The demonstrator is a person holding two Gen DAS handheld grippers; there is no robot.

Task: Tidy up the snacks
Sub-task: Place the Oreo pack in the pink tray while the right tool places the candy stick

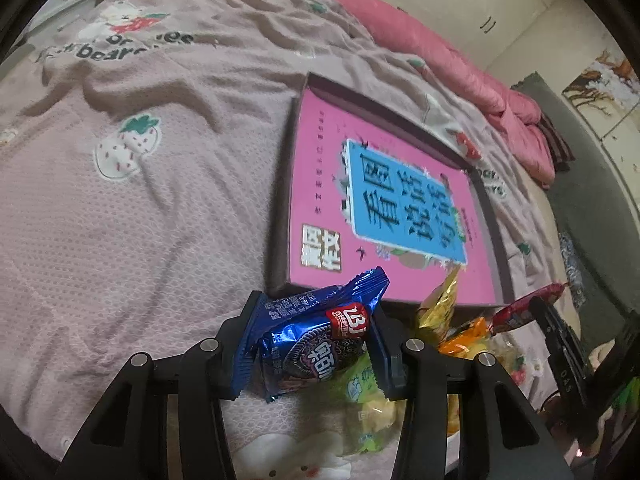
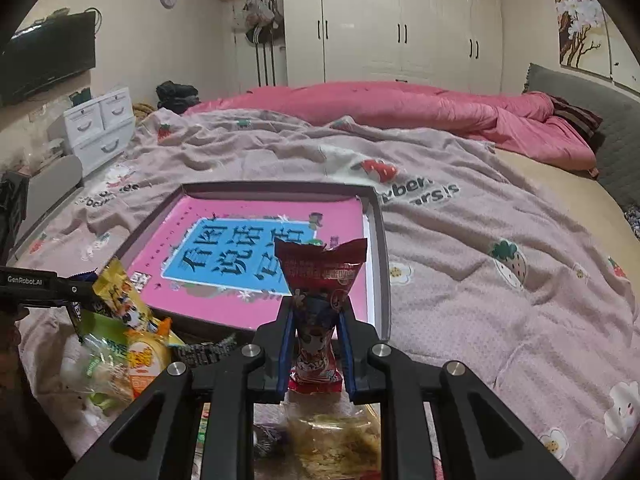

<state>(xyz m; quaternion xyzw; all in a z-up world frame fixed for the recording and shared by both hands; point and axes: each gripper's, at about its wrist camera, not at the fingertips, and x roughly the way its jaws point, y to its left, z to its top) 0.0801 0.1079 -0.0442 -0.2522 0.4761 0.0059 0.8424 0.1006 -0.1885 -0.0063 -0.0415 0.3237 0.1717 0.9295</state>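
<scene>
Crinkly blue foil cookie packet [image 1: 316,344] is pinched in left gripper [image 1: 310,350] jaws, slim glossy red sausage stick [image 2: 318,320] clamped upright in right gripper [image 2: 316,336], both angled down over the bed's [image 2: 480,280] snack pile [image 2: 120,344] beside shallow pink-lined tray [image 2: 378,248].

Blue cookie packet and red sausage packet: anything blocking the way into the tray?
Nothing visible. The left claw holds the blue cookie packet and the right claw the red sausage packet, both just short of the tray's near edge; its pink floor is bare.
</scene>
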